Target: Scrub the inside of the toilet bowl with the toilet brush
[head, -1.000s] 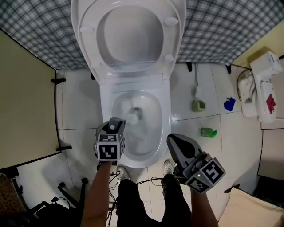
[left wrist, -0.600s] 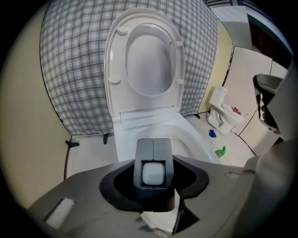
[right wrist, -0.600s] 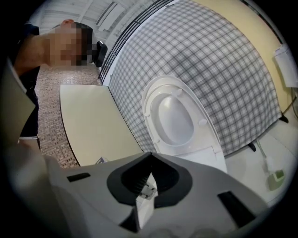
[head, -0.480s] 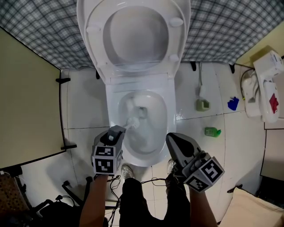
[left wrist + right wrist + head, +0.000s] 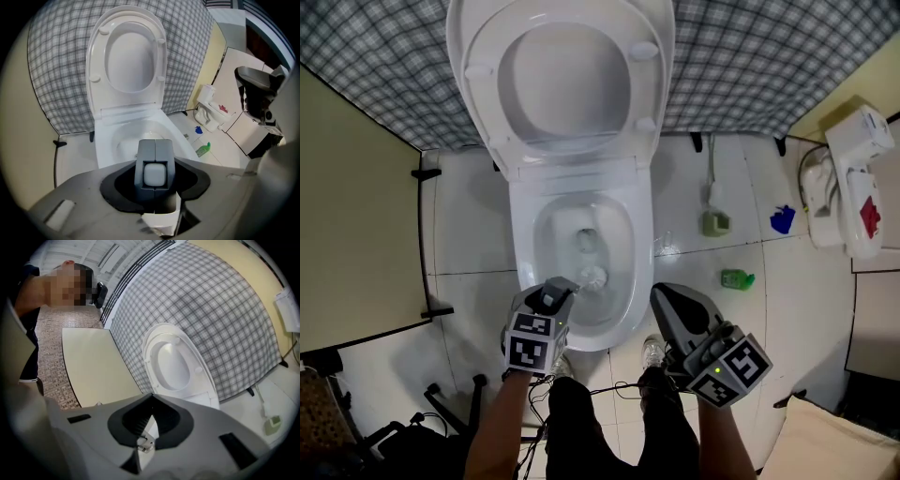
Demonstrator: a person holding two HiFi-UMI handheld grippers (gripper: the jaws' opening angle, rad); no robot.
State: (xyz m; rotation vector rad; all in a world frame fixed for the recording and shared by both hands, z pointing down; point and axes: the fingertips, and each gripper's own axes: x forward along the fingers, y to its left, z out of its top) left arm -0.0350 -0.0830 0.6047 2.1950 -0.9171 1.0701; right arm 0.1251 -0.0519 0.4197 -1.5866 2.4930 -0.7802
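The white toilet bowl point(image 5: 630, 246) stands open in the middle of the head view, its seat and lid point(image 5: 560, 75) raised against the wall. My left gripper point(image 5: 557, 292) hangs over the bowl's near left rim, shut on the grey handle of the toilet brush point(image 5: 154, 157). The white brush head point(image 5: 592, 276) sits inside the bowl, low on the near side below the drain hole point(image 5: 586, 240). My right gripper point(image 5: 664, 298) hovers past the bowl's near right rim, jaws shut and empty; in its own view it point(image 5: 150, 401) points at the lid point(image 5: 172, 359).
On the tiled floor right of the toilet lie a green bottle point(image 5: 737, 278), a blue object point(image 5: 783, 219) and a small green scrubber on a cord point(image 5: 716, 222). A white appliance point(image 5: 851, 178) sits far right. A cream panel point(image 5: 356, 216) stands left. The person's shoes point(image 5: 654, 351) and cables lie below.
The brush head has moved from the bowl's back left, by the drain, toward the near side. My left gripper shifted slightly right with it. The right gripper has stayed put.
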